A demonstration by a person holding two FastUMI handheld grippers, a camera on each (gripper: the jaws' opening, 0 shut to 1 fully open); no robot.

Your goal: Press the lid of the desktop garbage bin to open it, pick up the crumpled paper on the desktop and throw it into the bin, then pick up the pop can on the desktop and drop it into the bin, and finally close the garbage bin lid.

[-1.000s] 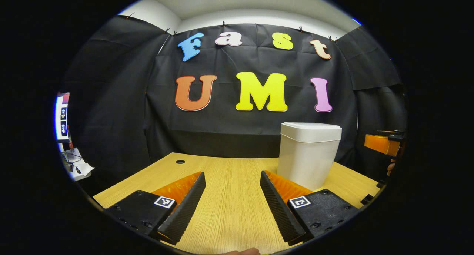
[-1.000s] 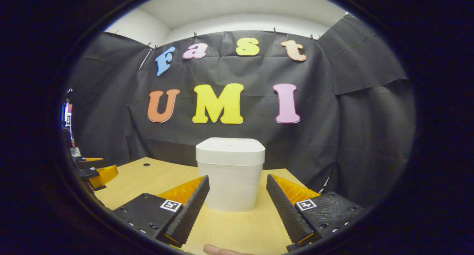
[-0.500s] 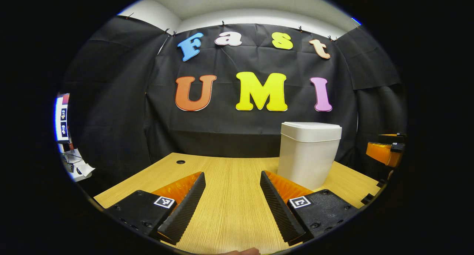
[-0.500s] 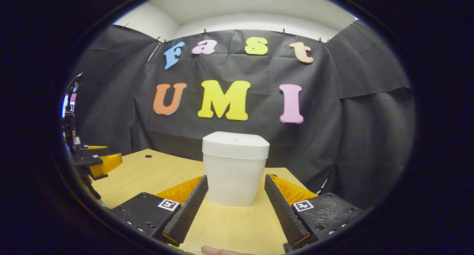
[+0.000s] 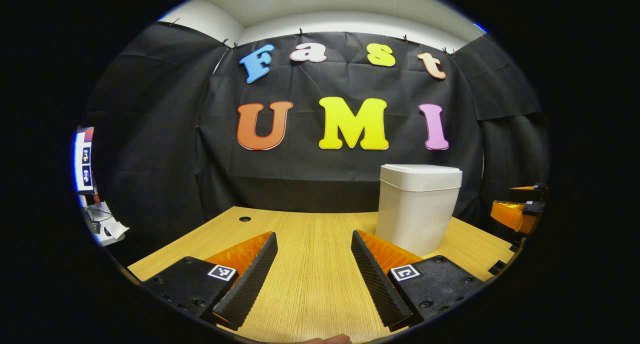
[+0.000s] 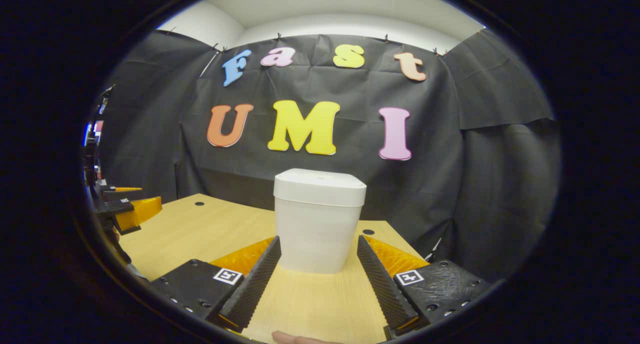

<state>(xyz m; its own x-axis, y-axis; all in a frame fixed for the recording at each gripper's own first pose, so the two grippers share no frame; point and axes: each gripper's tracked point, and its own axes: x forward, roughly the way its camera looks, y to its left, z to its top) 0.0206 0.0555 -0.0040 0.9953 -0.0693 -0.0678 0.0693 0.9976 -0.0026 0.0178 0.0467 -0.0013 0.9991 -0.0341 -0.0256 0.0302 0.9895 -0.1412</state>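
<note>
Bin (image 6: 319, 224) first: the white desktop garbage bin stands upright on the wooden desk (image 6: 200, 234), straight ahead of the right gripper (image 6: 319, 279) and framed between its two spread fingers; that alignment is the relation the opening press turns on. Seen from the left gripper (image 5: 314, 279), the same bin (image 5: 417, 209) lies off to the right, beyond its right-hand finger, so the right gripper looks the nearer and better placed of the two; my judgement is that it is the one to reach the lid.

Both grippers are released, fingers held wide apart with nothing between them but bare desk; neither touches the bin. The right gripper is low, about level with the bin's lower body, so the lid (image 6: 320, 186) sits above its line of sight; to press it the gripper would likely have to rise and come forward over the top.

As to looks: the bin is a plain, squarish tub with rounded corners, tapering slightly toward its base; the lid is a shallow cap overhanging the body all round, shut flat; its long axis is vertical. A faint mark shows near the middle of the lid top, possibly the press point, though it is too small to be sure.

At the far left of the right gripper view, the left gripper (image 6: 127, 210) hangs over the desk's near edge, well apart from the bin.
</note>
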